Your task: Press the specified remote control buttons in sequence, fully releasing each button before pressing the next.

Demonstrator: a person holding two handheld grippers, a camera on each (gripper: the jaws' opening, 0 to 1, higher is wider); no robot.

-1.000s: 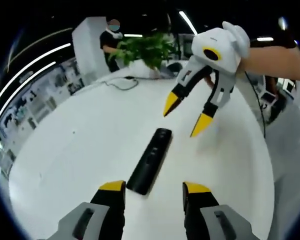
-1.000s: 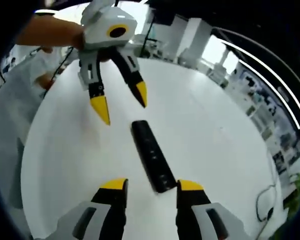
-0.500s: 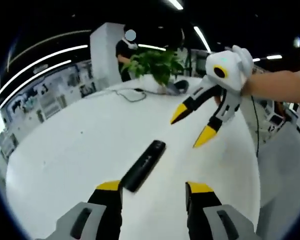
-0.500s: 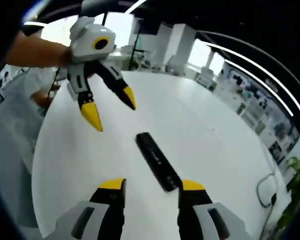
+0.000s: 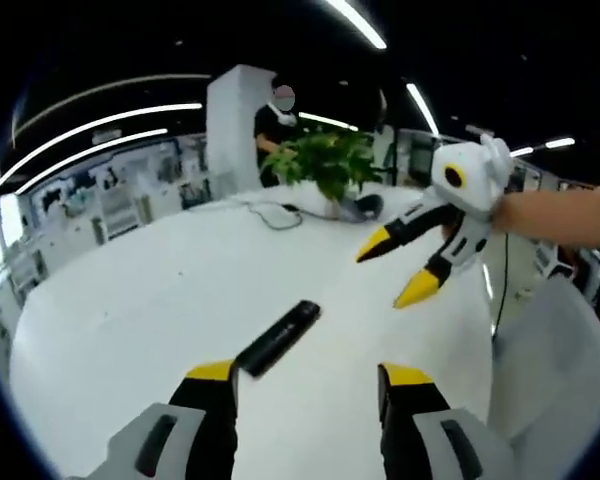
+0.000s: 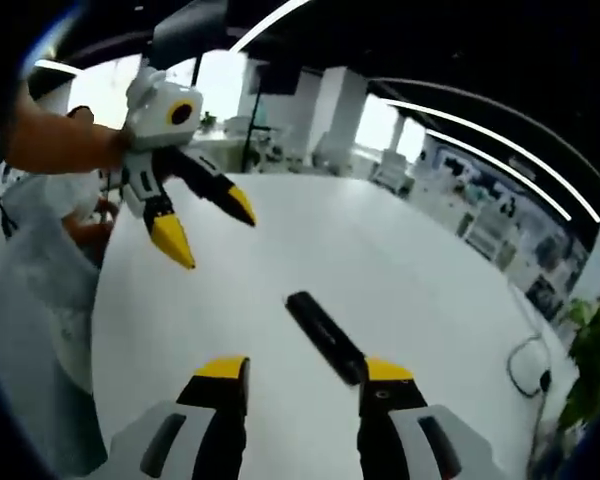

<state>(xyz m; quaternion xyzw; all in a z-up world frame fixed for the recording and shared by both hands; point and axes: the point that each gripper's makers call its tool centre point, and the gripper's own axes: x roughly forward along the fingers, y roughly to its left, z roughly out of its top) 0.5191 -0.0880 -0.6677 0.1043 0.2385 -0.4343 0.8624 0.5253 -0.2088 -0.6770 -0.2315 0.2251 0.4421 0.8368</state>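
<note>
A round white table (image 5: 130, 300) under ceiling strip lights (image 5: 355, 20), a potted plant (image 5: 325, 165) at its far edge.

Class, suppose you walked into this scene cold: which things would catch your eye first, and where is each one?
First the black remote control, lying flat and alone on the white table, just ahead of both claws. Next the right claw, its yellow-tipped jaws spread, hanging in the air above the table's right side in the left gripper view; the left claw hangs open likewise, at upper left in the right gripper view. Behind, a leafy green plant stands at the table's far edge.
</note>
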